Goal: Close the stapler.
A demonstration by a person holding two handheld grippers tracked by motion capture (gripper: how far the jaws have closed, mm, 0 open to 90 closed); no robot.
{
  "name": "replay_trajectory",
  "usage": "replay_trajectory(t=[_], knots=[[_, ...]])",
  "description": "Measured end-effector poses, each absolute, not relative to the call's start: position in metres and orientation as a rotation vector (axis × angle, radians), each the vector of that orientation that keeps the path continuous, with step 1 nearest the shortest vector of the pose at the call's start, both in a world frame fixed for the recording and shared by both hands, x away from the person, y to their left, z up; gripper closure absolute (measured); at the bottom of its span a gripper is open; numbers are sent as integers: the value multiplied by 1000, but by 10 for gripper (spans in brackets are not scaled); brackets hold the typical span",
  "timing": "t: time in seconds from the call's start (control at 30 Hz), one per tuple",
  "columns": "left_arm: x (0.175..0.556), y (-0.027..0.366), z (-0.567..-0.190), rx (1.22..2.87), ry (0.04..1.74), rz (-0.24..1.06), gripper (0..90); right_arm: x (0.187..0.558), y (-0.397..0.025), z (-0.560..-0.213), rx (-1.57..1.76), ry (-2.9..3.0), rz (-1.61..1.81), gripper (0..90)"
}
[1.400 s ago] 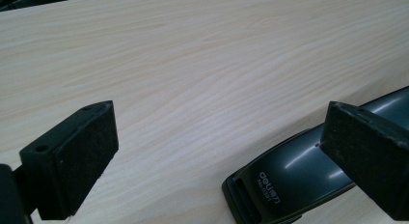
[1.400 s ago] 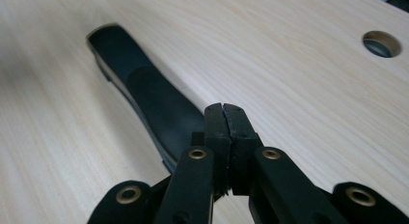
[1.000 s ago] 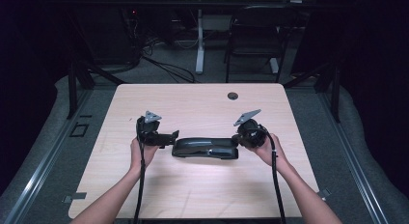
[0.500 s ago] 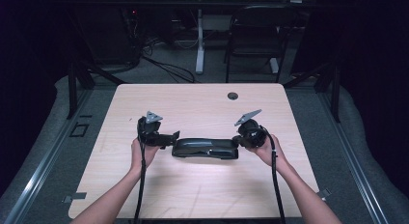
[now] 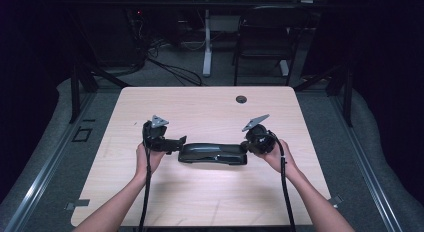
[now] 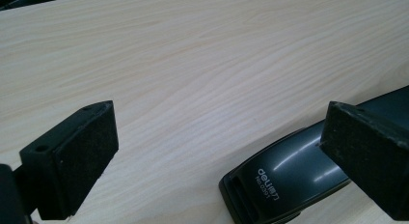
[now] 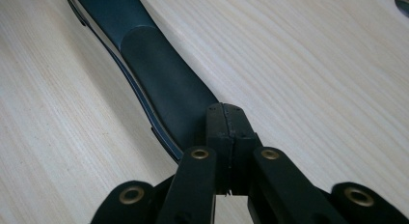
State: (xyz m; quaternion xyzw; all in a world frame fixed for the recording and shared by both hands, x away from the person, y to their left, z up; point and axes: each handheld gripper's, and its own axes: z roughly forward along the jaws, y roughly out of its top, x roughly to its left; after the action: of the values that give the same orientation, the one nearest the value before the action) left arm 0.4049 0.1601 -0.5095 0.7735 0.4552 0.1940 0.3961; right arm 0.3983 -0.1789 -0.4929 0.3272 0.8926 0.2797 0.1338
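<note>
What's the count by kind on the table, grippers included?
Stapler, black, lying flat: 1
Grippers: 2, the left gripper open at one end of it, the right gripper shut at the other
Cable hole in the table: 1
Total: 4

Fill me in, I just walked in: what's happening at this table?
A person is working on a long black stapler lying flat on the table, with a gripper in each hand. The right gripper has its jaws closed together at the stapler's one end, pressing down on it or resting there. The left gripper is open at the other end, one jaw in front of the stapler's head, not clamped.
</note>
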Motion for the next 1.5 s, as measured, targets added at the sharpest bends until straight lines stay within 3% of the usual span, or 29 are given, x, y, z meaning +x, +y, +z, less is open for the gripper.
replay_trajectory(t=[0.4,0.63,0.83,1.0,1.33,1.5], knots=[[404,161,-508,1962,1143,505,2,394,-180,-476,951,2548,904,896],[404,161,-508,1962,1141,504,2,391,-179,-473,944,2547,917,830],[404,163,-507,1956,1147,508,2,384,-182,-464,957,2540,940,679],[404,163,-507,1959,1145,504,2,381,-191,-457,1004,2511,972,495],[404,162,-508,1960,1138,503,2,363,-217,-458,1101,2439,973,252],[405,161,-508,1967,1137,500,2,349,-227,-465,1122,2439,940,174]])
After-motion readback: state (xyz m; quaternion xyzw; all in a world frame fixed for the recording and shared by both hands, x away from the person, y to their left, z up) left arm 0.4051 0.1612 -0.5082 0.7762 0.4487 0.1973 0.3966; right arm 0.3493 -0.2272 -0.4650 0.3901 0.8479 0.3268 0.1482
